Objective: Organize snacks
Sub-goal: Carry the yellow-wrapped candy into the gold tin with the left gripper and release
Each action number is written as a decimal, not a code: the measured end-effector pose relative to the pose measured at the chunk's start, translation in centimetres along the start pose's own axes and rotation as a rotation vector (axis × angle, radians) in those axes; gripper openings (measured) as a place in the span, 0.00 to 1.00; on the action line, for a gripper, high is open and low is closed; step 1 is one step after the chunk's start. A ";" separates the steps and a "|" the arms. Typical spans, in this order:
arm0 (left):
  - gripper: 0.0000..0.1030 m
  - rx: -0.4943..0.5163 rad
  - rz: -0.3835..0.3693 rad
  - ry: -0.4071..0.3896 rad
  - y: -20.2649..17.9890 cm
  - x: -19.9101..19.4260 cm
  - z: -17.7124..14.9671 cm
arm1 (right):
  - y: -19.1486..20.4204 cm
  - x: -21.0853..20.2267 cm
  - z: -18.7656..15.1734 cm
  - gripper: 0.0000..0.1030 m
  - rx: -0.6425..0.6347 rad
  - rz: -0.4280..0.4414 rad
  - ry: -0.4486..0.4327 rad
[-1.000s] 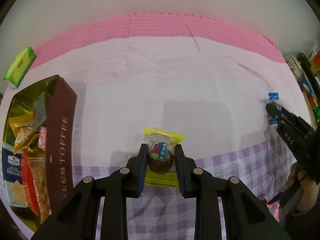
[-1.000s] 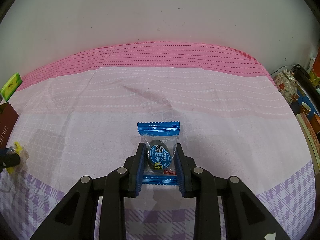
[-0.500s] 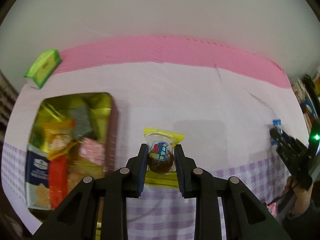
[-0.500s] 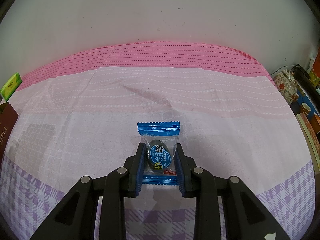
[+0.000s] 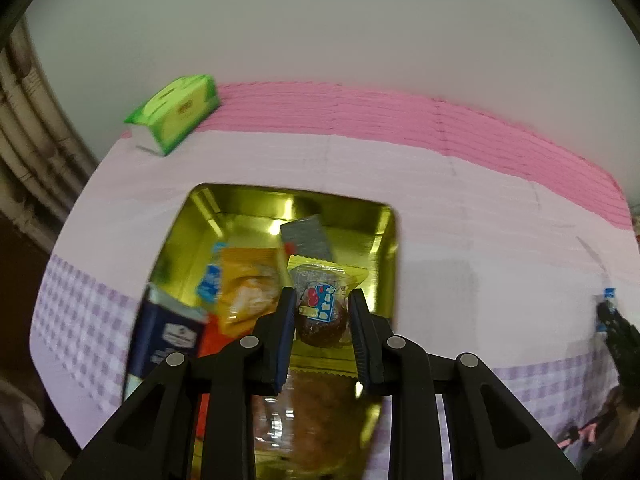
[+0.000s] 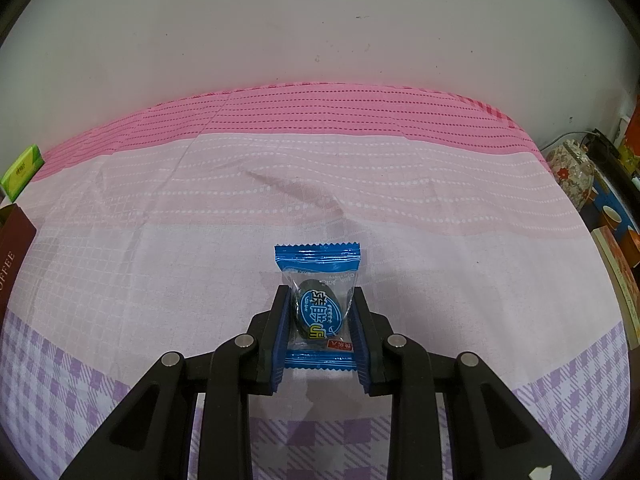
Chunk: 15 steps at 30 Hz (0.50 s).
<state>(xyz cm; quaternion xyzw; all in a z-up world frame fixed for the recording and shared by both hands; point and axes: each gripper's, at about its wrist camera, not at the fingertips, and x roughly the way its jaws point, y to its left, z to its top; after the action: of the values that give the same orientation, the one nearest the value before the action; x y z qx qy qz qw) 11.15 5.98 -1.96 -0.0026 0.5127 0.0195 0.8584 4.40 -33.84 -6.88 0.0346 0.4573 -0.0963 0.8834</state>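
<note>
The left tool is clamped on a yellow snack, with the tin directly below it. The right tool, well apart, grips a blue candy above the counter.

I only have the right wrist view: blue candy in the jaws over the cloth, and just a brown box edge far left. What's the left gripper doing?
Observer: The left gripper is shut on a yellow-wrapped snack, above the open gold tin.
Operator: Anything in the tin already?
Observer: Yes: an orange packet, a grey packet and a dark blue cracker box against its left side.
Operator: Is there room for mine?
Observer: The far end of the tin, beyond the grey packet, shows bare gold floor.
</note>
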 end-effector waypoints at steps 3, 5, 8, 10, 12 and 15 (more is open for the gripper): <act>0.26 -0.011 0.023 0.011 1.2 0.5 -0.3 | 0.0 0.0 0.0 0.25 0.000 0.000 0.000; 0.26 -0.020 0.030 0.018 1.7 0.8 -0.5 | -0.2 0.1 0.0 0.25 0.000 0.000 0.000; 0.27 -0.025 0.042 0.032 2.4 1.5 -0.8 | -0.1 0.1 0.0 0.25 0.000 0.000 0.000; 0.26 -0.021 0.047 0.041 2.6 1.9 -1.0 | -0.1 0.0 0.0 0.25 -0.001 0.000 0.000; 0.26 -0.015 0.051 0.049 2.7 2.3 -1.3 | -0.1 0.0 0.0 0.26 -0.001 0.001 0.000; 0.27 -0.005 0.061 0.056 2.7 2.7 -1.3 | 0.0 0.0 0.0 0.26 -0.001 0.000 0.000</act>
<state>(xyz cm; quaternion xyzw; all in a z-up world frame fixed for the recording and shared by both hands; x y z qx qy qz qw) 11.15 8.71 -4.93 0.0102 0.5365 0.0470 0.8425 4.42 -33.88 -6.86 0.0341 0.4572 -0.0961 0.8835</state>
